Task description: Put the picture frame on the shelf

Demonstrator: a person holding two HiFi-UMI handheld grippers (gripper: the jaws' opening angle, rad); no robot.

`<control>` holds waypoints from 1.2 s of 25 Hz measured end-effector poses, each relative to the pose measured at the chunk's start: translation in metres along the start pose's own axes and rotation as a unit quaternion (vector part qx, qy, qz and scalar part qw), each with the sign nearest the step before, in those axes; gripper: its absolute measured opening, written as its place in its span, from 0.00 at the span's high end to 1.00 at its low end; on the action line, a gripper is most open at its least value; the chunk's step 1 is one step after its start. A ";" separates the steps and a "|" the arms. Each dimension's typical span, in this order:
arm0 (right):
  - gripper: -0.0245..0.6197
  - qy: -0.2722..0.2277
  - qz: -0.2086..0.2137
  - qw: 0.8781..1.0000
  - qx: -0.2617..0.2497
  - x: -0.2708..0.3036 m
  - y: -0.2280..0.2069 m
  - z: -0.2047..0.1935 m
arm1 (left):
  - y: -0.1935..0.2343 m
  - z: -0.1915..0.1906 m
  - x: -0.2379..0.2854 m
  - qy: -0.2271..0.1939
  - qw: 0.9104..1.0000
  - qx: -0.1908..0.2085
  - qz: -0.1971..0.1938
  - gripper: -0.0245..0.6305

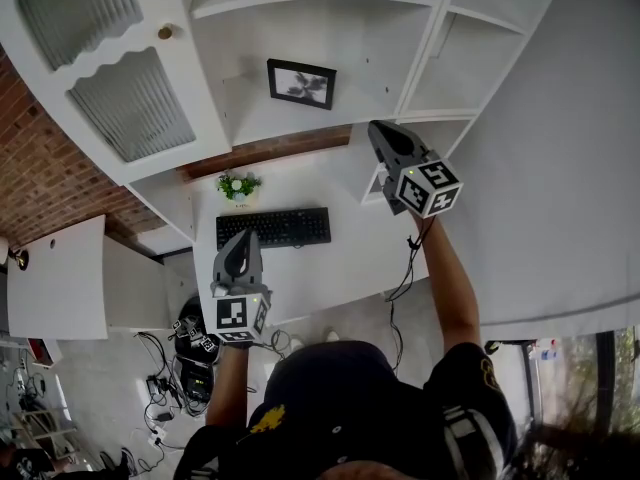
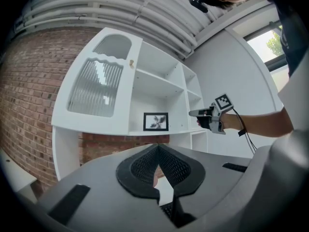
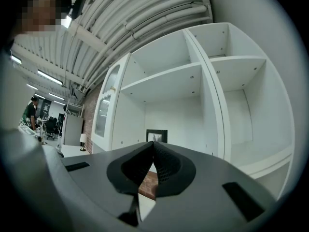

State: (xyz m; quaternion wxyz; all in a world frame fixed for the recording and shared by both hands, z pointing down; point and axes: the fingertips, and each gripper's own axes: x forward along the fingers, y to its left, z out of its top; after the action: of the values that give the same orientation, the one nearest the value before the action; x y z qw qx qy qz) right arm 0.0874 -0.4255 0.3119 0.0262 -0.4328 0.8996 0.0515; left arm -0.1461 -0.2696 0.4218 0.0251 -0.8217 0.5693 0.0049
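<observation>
A black picture frame [image 1: 301, 84] with a grey photo stands upright on the middle board of the white shelf unit [image 1: 300, 120], leaning at the back wall. The frame [image 2: 156, 122] shows again in the left gripper view, and small behind the jaw tips as the frame [image 3: 156, 135] in the right gripper view. My right gripper [image 1: 381, 130] is raised in front of the shelf, right of the frame and apart from it, jaws shut and empty. My left gripper [image 1: 244, 238] hangs low over the desk, jaws together with nothing between them.
A black keyboard [image 1: 273, 228] and a small potted plant [image 1: 238, 185] lie on the white desk [image 1: 340, 268] below the shelf. A cabinet door with ribbed glass [image 1: 130, 103] stands left of the frame. A brick wall [image 1: 40, 178] lies left. A cable [image 1: 405, 268] trails from my right arm.
</observation>
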 end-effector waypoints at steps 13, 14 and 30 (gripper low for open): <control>0.95 -0.015 -0.020 0.999 0.042 -0.058 0.047 -0.017 | 0.002 -0.010 -0.024 0.006 1.000 -0.012 0.013 0.93; 0.95 -0.015 -0.019 0.999 0.047 -0.062 0.051 -0.018 | 0.003 -0.009 -0.026 0.005 1.000 -0.012 0.014 0.93; 0.95 -0.014 -0.046 0.998 0.040 -0.116 0.081 -0.029 | 0.006 -0.003 -0.051 -0.007 1.000 -0.005 0.020 0.93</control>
State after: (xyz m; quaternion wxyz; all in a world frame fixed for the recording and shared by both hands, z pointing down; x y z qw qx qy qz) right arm 0.0963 -0.2885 0.3574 0.0585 -0.4719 0.8795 0.0198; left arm -0.1692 -0.2243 0.4265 0.0244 -0.8103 0.5854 0.0139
